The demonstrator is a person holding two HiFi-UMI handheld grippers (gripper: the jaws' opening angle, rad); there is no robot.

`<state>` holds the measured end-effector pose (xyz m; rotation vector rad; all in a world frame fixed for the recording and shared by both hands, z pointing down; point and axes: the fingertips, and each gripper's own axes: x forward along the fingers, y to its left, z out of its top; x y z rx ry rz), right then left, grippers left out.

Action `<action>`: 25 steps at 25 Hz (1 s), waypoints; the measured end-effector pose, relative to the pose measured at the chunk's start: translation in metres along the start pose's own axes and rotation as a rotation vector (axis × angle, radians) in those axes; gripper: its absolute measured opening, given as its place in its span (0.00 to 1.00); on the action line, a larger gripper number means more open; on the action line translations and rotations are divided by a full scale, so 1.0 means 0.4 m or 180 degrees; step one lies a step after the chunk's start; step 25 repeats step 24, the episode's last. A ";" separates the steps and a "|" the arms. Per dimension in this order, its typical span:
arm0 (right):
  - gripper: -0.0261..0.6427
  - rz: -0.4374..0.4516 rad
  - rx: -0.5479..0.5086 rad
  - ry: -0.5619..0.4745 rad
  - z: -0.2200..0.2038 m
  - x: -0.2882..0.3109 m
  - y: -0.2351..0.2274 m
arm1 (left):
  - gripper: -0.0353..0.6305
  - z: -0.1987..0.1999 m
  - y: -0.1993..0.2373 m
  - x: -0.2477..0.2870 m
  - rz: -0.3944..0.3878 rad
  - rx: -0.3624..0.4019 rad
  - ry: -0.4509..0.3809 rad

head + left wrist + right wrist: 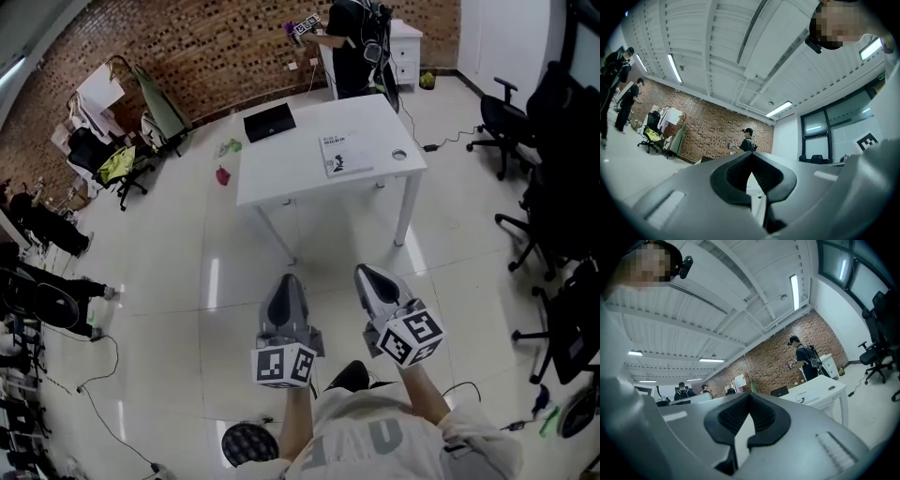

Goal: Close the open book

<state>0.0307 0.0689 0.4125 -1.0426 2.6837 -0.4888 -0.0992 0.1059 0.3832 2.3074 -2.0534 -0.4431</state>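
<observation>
A white book (345,155) lies flat on the white table (309,178) ahead, a printed white face up; it looks like one flat slab from here. The right gripper view shows the book (806,397) small and far on the table (832,389). Both grippers hang over the floor, close to my body and well short of the table. My left gripper (286,279) (751,157) is shut with nothing between its jaws. My right gripper (364,272) (749,397) is also shut and empty, its tips meeting.
A black flat case (269,122) and a small round object (399,154) also lie on the table. A person (352,37) stands at its far side by a white cabinet (405,49). Office chairs (525,122) stand right; a clothes-laden chair (112,164) left.
</observation>
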 end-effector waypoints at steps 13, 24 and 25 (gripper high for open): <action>0.04 0.0042 -0.0167 0.0012 0.022 -0.021 0.125 | 0.07 0.071 0.039 -0.089 0.0102 0.0023 -0.0062; 0.04 -0.0010 -0.0309 0.0016 0.057 -0.016 0.141 | 0.07 0.103 0.009 -0.071 -0.0016 0.0017 -0.0104; 0.04 -0.0010 -0.0309 0.0016 0.057 -0.016 0.141 | 0.07 0.103 0.009 -0.071 -0.0016 0.0017 -0.0104</action>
